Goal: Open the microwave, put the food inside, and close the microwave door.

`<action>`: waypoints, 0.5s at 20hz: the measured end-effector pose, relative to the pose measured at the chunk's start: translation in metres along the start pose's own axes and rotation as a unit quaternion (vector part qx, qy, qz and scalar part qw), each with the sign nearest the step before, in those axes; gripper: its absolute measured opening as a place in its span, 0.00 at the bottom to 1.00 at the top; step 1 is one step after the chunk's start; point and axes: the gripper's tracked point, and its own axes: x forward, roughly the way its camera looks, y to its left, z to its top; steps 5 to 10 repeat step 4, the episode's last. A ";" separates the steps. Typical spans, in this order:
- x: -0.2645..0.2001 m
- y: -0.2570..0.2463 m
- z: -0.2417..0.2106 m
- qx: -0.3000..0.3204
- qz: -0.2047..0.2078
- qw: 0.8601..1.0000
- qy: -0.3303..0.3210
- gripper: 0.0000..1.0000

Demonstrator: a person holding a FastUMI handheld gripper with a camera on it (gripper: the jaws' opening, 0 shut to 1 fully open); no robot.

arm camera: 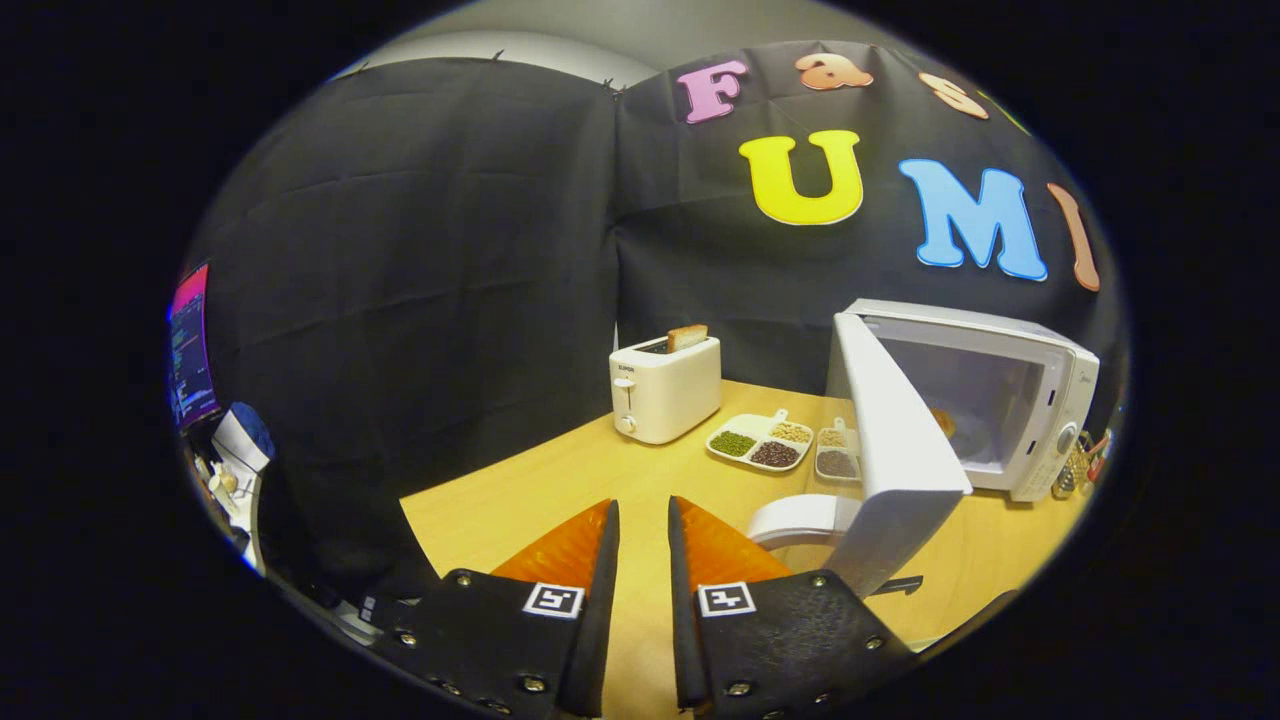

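Gripper (643, 520): fingers slightly apart, nothing held betw. them. Microwave (1010, 400) is seen beyond, door (890, 450) swung wide open twd. the fingers; food (943, 421) appears already inside. Door left to be shut. Risk: door edge could be clipped, or the white plate (800, 518) under the door knocked, if pushed off-line.

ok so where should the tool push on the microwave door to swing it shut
Push rather than grip: the microwave door stands wide open, hinged on the left of the microwave, its free edge swung out toward the tool. Probably best to come from the left and press its white outer face near that free edge. The tool's fingers hold nothing, a narrow gap between them.
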 end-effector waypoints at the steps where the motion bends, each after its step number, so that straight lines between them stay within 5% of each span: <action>1: -0.001 -0.019 -0.004 -0.017 -0.043 0.999 -0.007 0.28; 3: -0.010 -0.036 0.003 0.001 -0.052 0.999 -0.010 0.01; 10: -0.008 -0.045 0.001 0.010 -0.054 0.998 -0.006 0.01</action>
